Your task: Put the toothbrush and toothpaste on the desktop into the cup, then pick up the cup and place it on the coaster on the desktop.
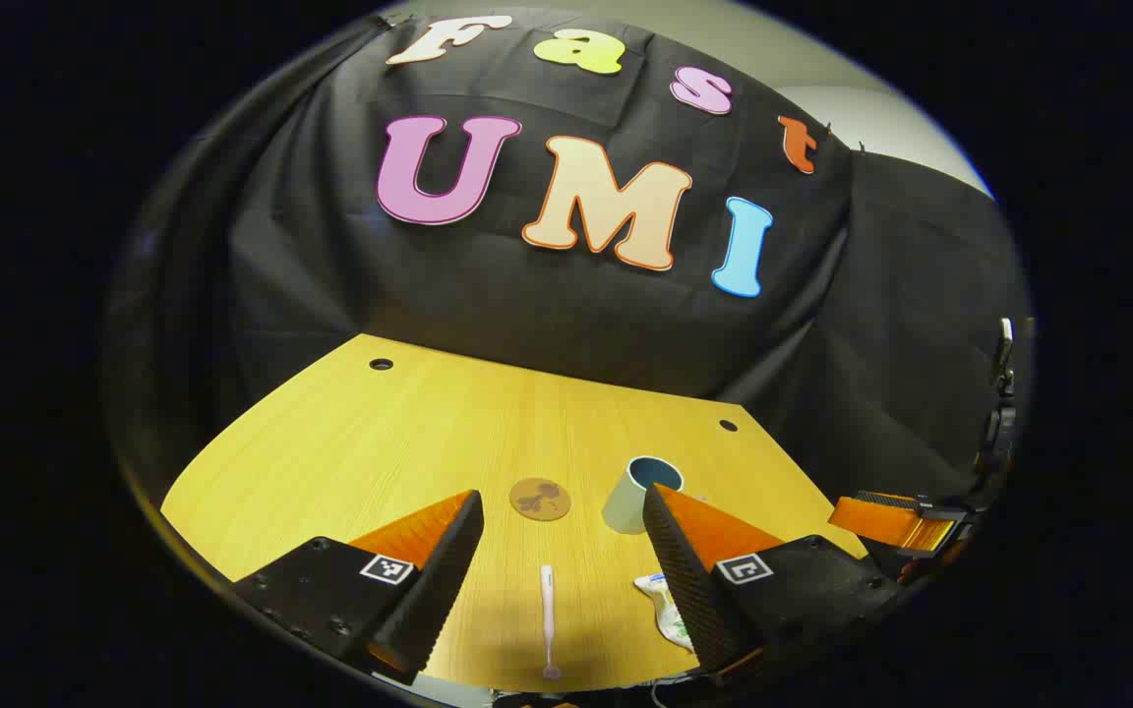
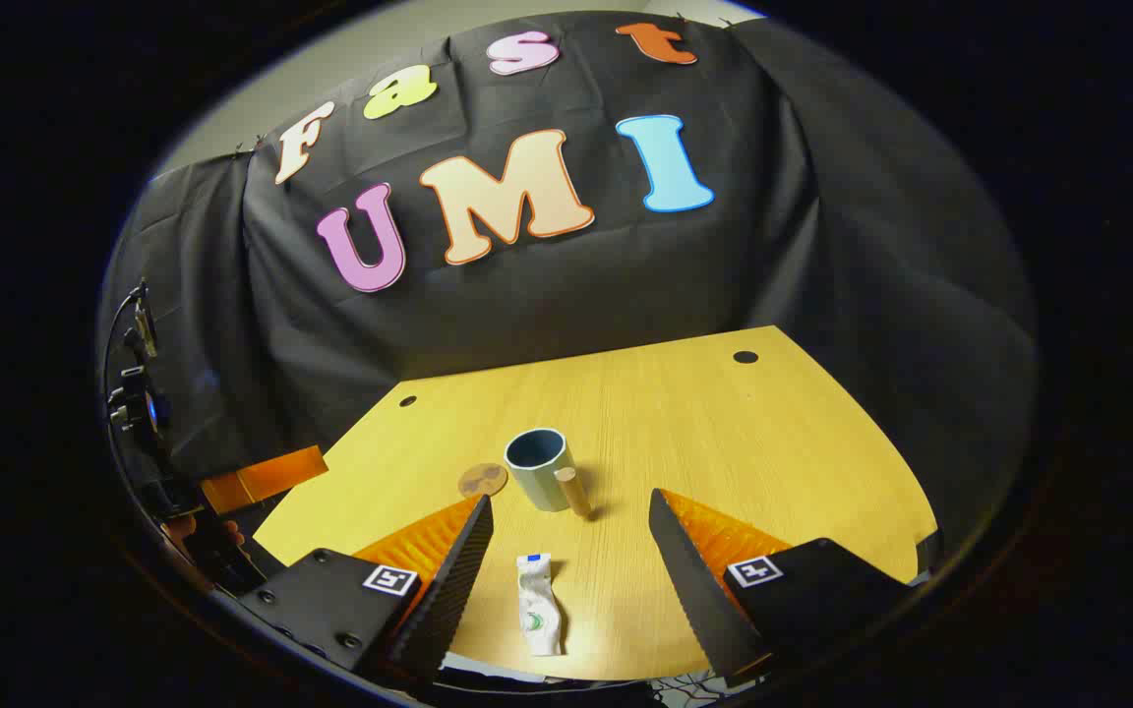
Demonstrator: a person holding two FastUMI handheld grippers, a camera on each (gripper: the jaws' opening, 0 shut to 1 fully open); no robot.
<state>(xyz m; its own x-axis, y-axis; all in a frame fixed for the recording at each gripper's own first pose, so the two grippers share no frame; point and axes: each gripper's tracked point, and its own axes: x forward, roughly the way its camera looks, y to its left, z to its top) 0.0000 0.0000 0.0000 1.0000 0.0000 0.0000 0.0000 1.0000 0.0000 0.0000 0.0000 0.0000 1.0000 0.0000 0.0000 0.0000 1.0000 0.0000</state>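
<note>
In the left gripper view, the left gripper (image 1: 562,511) is held above the near edge of the desk (image 1: 330,442) with its fingers spread wide apart and nothing between them. The toothbrush (image 1: 548,619) is seen lying flat on the desk in the gap between those fingers, its length running away from the camera and its brush end toward the near edge. The toothpaste (image 1: 665,610) lies flat to the right of the toothbrush, partly hidden behind the right-hand finger. The coaster (image 1: 540,499) lies farther back, and the cup (image 1: 640,495) stands upright just to the right of it, apart from it, with its mouth open upward. In the right gripper view, the right gripper (image 2: 571,516) is likewise held with its fingers wide apart and empty. The toothpaste (image 2: 538,617) is seen flat on the desk (image 2: 773,442) between them, near the front edge, with its cap end pointing toward the cup (image 2: 539,468). The cup stands beyond it, its handle turned to the right and front. The coaster (image 2: 483,480) lies just to the left of the cup. At the left edge of this view the other gripper is partly seen, held by a hand (image 2: 203,536).
</note>
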